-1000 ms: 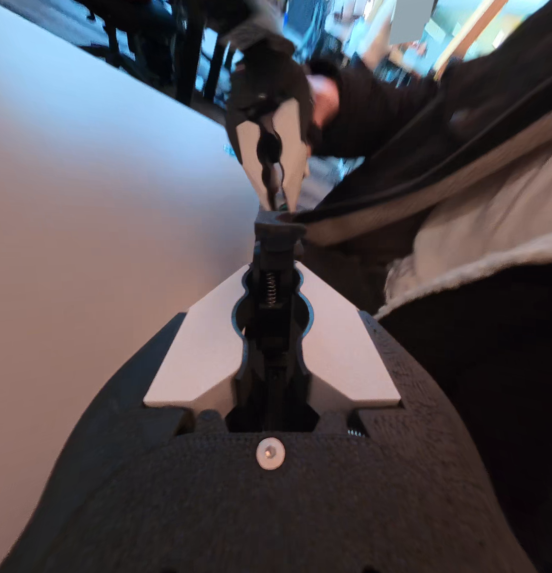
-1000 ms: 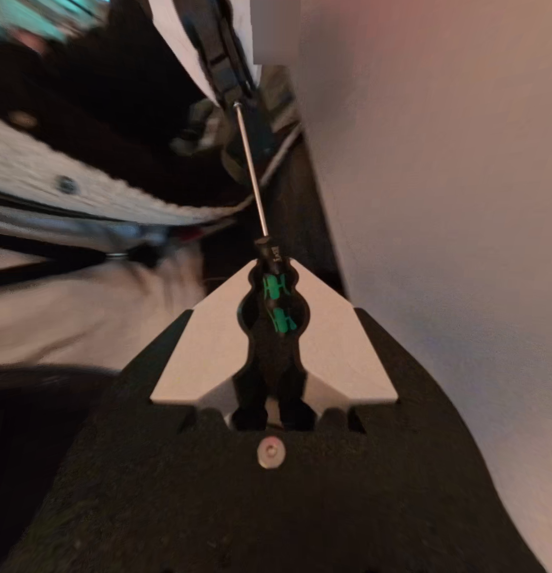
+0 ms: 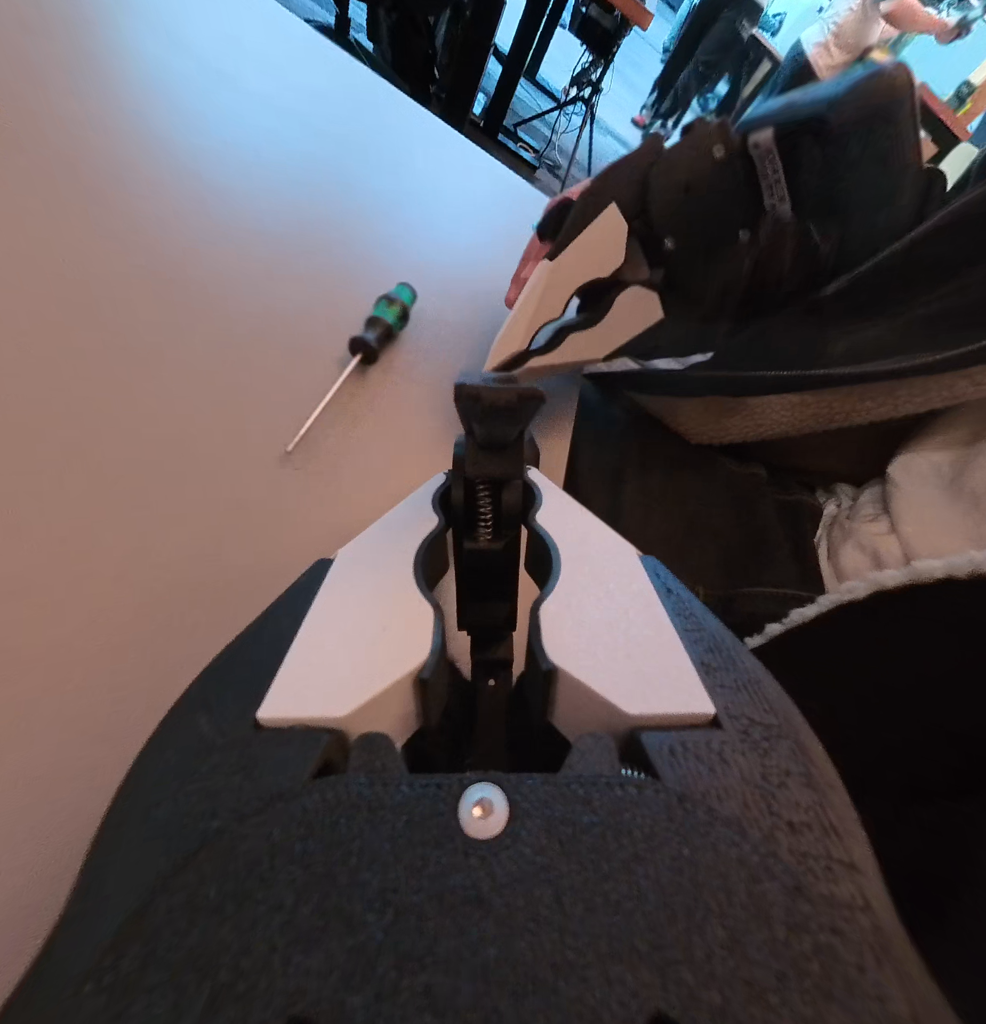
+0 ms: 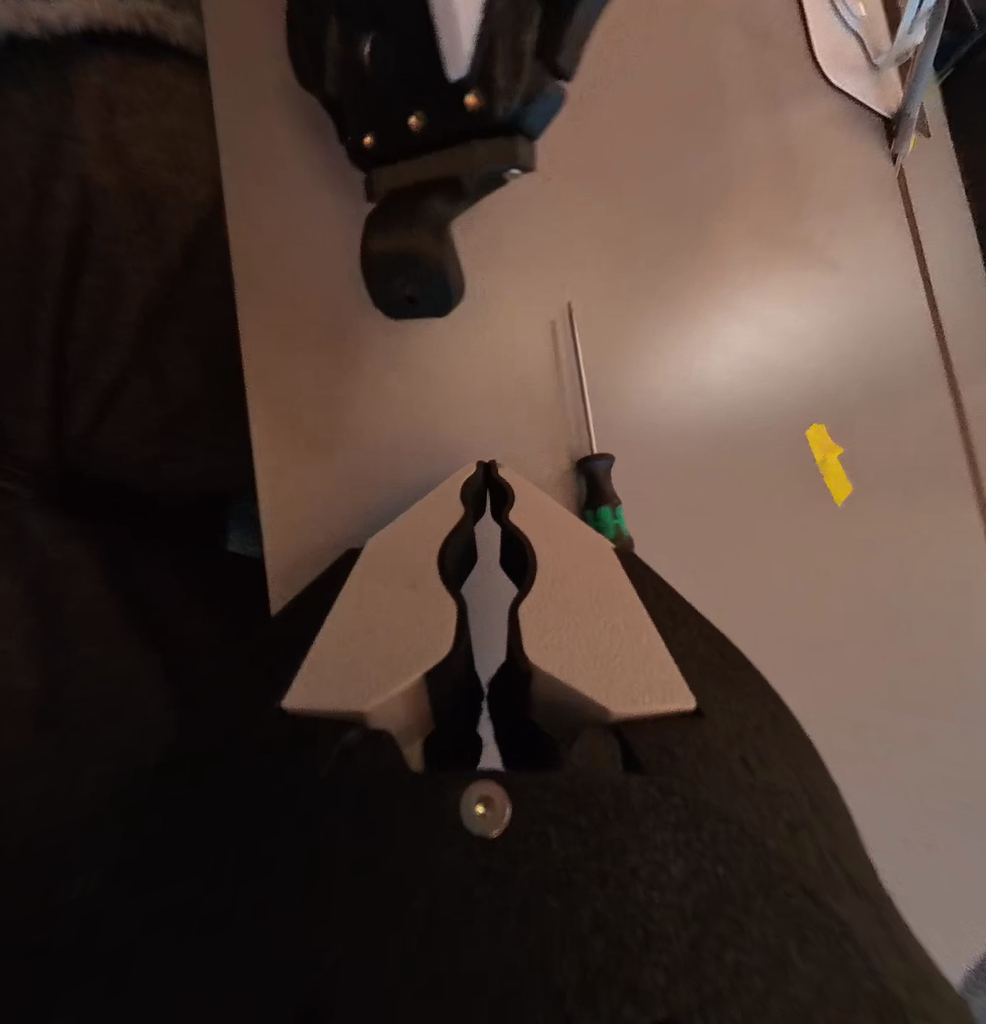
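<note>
My left gripper is shut on a black plastic part with a small spring, which sticks out past the fingertips above the white table. A screwdriver with a black and green handle lies loose on the table to its front left. My right gripper is shut and empty, hovering over the table with the screwdriver lying just right of its fingers. The right gripper also shows in the left wrist view, close to the black part's tip. The left gripper's body and handle show ahead in the right wrist view.
A strip of yellow tape is stuck on the table right of the screwdriver. The table's near edge runs along the person's dark clothing. Table legs and cables stand beyond the far edge. One gripper's finger ends stand about 11 cm off the other's.
The right gripper has let go of the screwdriver, which now lies on the table, and has shut empty. The screwdriver tip is no longer at the black part.
</note>
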